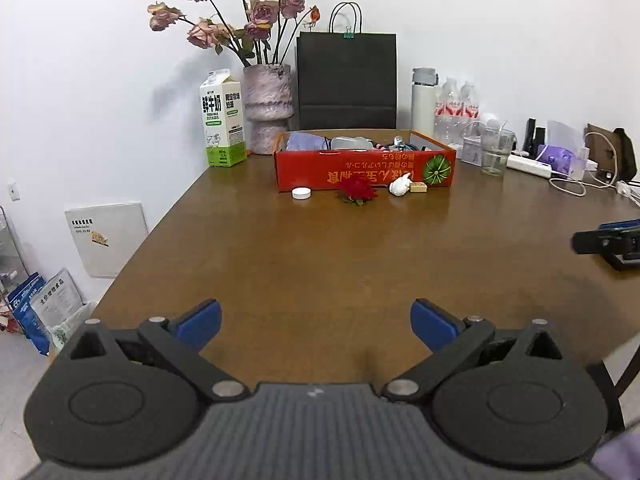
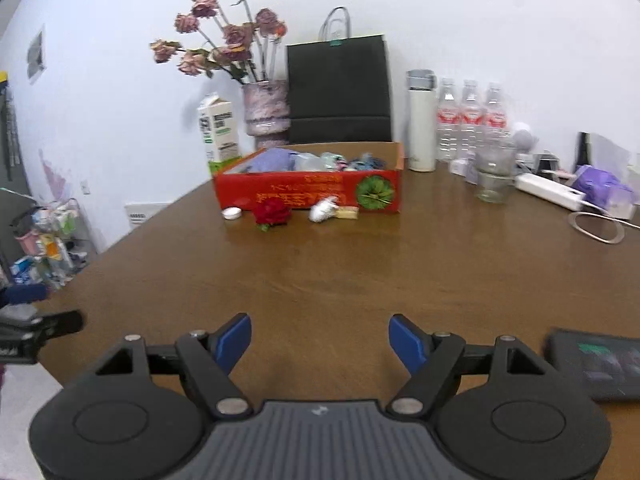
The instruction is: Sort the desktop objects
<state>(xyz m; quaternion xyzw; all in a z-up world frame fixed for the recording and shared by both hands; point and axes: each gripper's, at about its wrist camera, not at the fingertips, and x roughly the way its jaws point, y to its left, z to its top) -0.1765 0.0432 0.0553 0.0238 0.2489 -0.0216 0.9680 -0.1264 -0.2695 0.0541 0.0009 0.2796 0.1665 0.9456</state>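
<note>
Brown table (image 1: 320, 264) carries four loose things well ahead of both grippers, against the red box (image 1: 364, 170): one white cap (image 1: 301, 193), one red flower (image 1: 357, 191), one white shell-like piece (image 1: 400, 186), one tan block (image 1: 419, 187). Left gripper (image 1: 316, 326) and right gripper (image 2: 320, 340) tilt downward, fingers released, grasping nothing

Plain white wall (image 1: 500, 20) behind, evenly lit, soft shadows cast on it. Brown wooden table (image 1: 320, 264) with rounded edge fills foreground. White square wall panel (image 1: 106, 238) low on wall at left, small white wall switch (image 1: 14, 191) above it. Pale grey floor (image 1: 16, 364) at lower left. Wire metal rack (image 2: 52, 236) crowded with clutter stands by left wall.
</note>
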